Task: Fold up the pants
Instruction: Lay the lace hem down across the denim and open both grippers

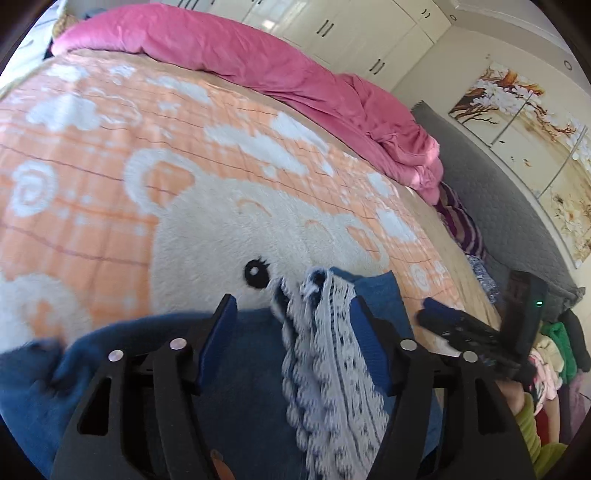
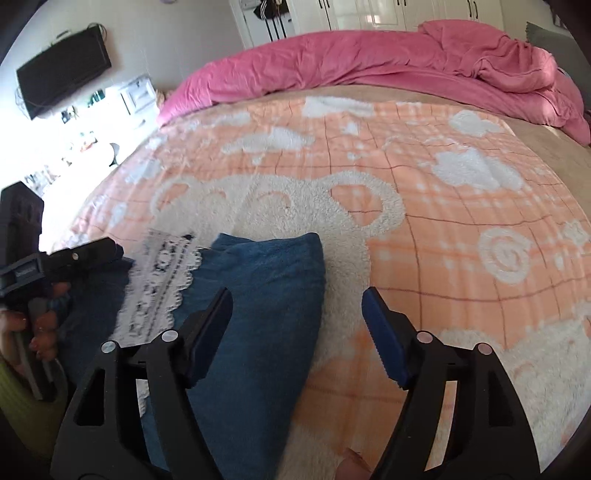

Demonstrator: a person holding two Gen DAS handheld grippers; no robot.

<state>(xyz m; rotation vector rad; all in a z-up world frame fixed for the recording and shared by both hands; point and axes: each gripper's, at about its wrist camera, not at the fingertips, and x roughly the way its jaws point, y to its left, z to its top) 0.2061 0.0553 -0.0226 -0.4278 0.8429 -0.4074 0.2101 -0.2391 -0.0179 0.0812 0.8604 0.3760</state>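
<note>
Left wrist view: the left gripper [image 1: 291,314] fills the bottom of the frame, fingers [image 1: 221,332] spread apart, and a strip of white lace trim [image 1: 328,354] runs up between them, lying against the right-hand finger. Whether anything is pinched there, I cannot tell; the gap between the fingers is wide. Under and around them sit the blue pants [image 1: 236,387], bunched low in the frame on the bed blanket [image 1: 110,155], an orange plaid fleece with a big white bear face. Over at the right edge the right gripper [image 1: 461,328] pokes in, dark and blurred. Across the top of the frame lies a rumpled pink duvet [image 1: 258,62], with white wardrobes [image 1: 351,26] behind it and a flower painting [image 1: 524,122] on the wall at upper right.

Right wrist view: the right gripper [image 2: 297,306] is released, fingers wide apart and holding nothing. The pants [image 2: 266,295] lie folded into a long blue band from bottom centre up to mid-frame, passing beneath the left-hand finger. The lace trim [image 2: 159,284] slants along their left side, and the left gripper [image 2: 74,258] sits at the left edge, right beside the lace. A black television [image 2: 62,70] hangs at upper left.
</note>
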